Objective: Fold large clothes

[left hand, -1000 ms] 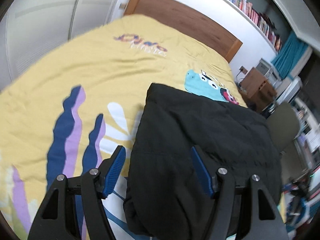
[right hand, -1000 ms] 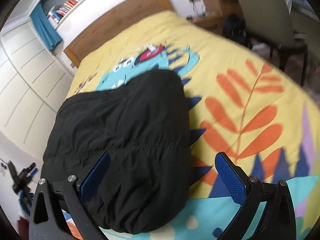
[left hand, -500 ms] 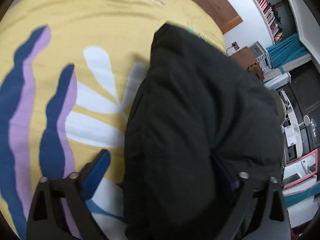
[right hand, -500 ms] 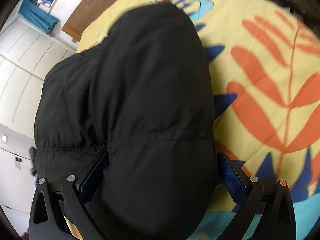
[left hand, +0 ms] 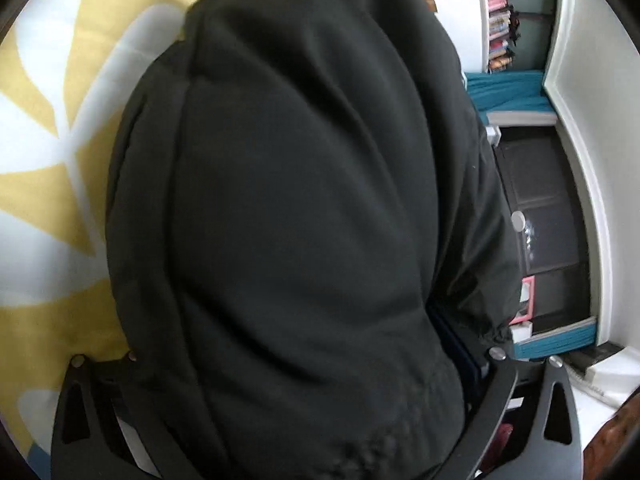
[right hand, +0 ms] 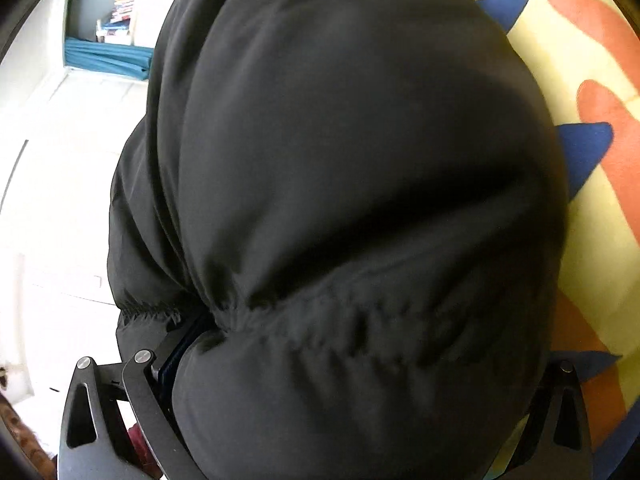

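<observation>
A bulky black padded jacket [left hand: 296, 208] lies folded on the yellow patterned bedspread [left hand: 36, 184] and fills both wrist views. My left gripper [left hand: 296, 364] stands wide open with the jacket's near end bulging between its fingers; the blue pads are mostly hidden by fabric. My right gripper [right hand: 360, 364] is also wide open around the jacket's [right hand: 360, 184] gathered hem, and one blue pad [right hand: 176, 356] shows at the left.
The bedspread shows orange and blue leaf shapes [right hand: 600, 120] to the right of the jacket. A bookshelf [left hand: 498, 12], teal curtain [left hand: 508, 92] and dark cabinet [left hand: 544, 208] stand beside the bed. White wardrobe doors [right hand: 52, 200] are on the other side.
Both grippers have dropped down and moved forward onto the jacket's near end. The jacket now sits between the open fingers and fills the views. Neither gripper has closed.
</observation>
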A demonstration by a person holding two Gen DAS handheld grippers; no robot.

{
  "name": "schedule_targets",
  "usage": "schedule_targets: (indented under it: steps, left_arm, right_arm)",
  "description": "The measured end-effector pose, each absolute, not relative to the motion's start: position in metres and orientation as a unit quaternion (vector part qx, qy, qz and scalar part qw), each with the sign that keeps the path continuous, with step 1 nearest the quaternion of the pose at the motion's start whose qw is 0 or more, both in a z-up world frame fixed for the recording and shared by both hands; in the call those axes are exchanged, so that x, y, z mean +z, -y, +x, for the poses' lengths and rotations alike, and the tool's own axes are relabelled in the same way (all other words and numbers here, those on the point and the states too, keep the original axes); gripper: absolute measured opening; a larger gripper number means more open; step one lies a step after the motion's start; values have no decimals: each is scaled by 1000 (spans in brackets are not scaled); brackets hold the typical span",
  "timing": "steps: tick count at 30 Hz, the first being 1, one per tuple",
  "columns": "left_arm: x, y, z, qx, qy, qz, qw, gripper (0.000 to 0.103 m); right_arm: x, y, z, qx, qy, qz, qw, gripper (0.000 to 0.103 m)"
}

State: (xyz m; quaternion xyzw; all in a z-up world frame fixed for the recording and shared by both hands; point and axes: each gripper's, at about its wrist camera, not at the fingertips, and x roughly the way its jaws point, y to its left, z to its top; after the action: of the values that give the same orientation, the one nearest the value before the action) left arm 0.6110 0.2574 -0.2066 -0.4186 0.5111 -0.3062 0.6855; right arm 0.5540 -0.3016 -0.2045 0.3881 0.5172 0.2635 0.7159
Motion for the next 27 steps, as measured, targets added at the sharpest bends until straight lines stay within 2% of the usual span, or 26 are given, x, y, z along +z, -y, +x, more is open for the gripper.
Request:
schedule_targets:
  steps: [10, 12, 13, 14, 16, 17, 20, 22, 27]
  left_arm:
    - [-209, -242, 602, -281, -478, -432, 711, 102]
    - [-206, -238, 598, -282, -470, -437, 713, 96]
    - [-205, -236, 597, -288, -462, -443, 712, 85]
    - [-205, -233, 595, -298, -453, -453, 708, 73]
    - [-200, -225, 592, -316, -434, -460, 707, 61]
    - [-194, -223, 591, -325, -424, -461, 709, 56]
    - [-176, -222, 586, -344, -393, -462, 717, 48]
    - [-163, -225, 582, -354, -364, -474, 719, 48]
    - [-137, -228, 573, -379, -314, -484, 723, 48]
  right_arm:
    - [-207, 283, 544, 234, -501, 381, 741, 103]
    - [-207, 278, 540, 241, -499, 383, 739, 103]
    - [-205, 276, 536, 243, -497, 385, 739, 101]
    - [-204, 274, 536, 244, -495, 386, 739, 86]
    - [-198, 271, 533, 267, -472, 410, 734, 60]
    - [-195, 270, 531, 270, -465, 414, 735, 52]
    - [-187, 262, 528, 277, -454, 409, 741, 39]
    - [-177, 257, 524, 280, -444, 404, 749, 35]
    - [-152, 242, 523, 303, -401, 406, 763, 29]
